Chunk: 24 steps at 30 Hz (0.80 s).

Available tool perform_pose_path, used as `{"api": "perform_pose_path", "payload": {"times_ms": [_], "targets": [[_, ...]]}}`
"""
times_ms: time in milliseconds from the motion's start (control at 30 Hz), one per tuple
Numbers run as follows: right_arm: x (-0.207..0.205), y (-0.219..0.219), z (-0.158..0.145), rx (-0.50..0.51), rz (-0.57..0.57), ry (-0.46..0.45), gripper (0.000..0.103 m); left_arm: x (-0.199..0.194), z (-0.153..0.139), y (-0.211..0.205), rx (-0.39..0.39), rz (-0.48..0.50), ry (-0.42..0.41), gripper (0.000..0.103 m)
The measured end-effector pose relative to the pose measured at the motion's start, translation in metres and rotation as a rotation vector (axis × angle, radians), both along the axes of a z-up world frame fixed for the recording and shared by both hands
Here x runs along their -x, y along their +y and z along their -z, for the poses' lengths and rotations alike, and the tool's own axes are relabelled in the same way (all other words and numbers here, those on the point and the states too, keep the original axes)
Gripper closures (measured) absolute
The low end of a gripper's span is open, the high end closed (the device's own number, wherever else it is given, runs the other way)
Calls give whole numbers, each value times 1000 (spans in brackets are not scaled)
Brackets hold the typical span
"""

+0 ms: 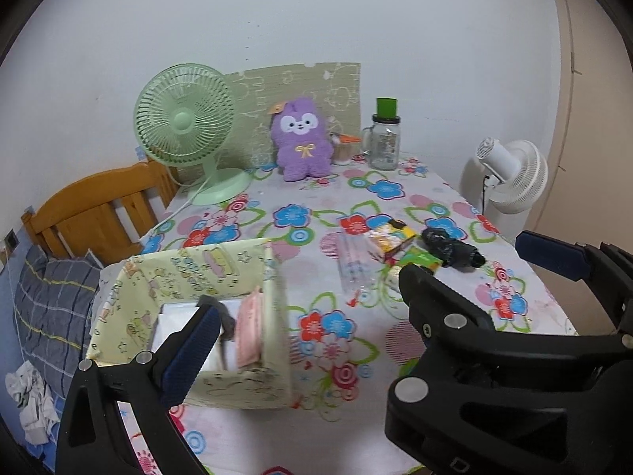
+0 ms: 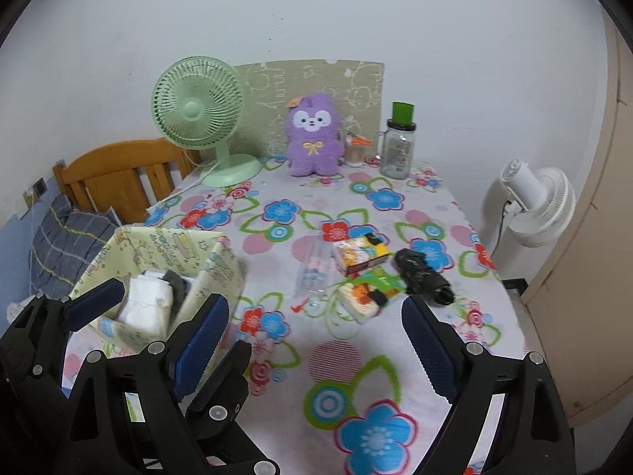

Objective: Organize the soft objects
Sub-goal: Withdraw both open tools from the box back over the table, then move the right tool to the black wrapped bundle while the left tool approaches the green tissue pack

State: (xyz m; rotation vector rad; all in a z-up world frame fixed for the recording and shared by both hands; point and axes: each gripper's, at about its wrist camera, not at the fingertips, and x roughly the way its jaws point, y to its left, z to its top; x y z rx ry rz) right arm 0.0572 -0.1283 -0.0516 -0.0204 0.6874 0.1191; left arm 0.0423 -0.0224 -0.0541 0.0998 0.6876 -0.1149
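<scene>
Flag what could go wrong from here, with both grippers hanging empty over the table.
1. The black bundle lies beside the snack packets and a clear wrapper; a wide-open right gripper could catch those too.
2. The yellow fabric bin has soft walls and sits near the table's left edge; the left gripper, close to it, might push it off.
3. Reaching the purple plush risks toppling the glass jar.

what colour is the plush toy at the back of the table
Purple, with a yellow bow; the plush toy shows best in the right wrist view.
</scene>
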Motion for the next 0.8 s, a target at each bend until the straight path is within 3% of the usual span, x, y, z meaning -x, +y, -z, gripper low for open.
{"api": "perform_pose_path", "payload": {"times_ms": [800], "targets": [[8,-81,-2,-2,73,-10,12,3,-4,-80,-21,82,-8,1]]}}
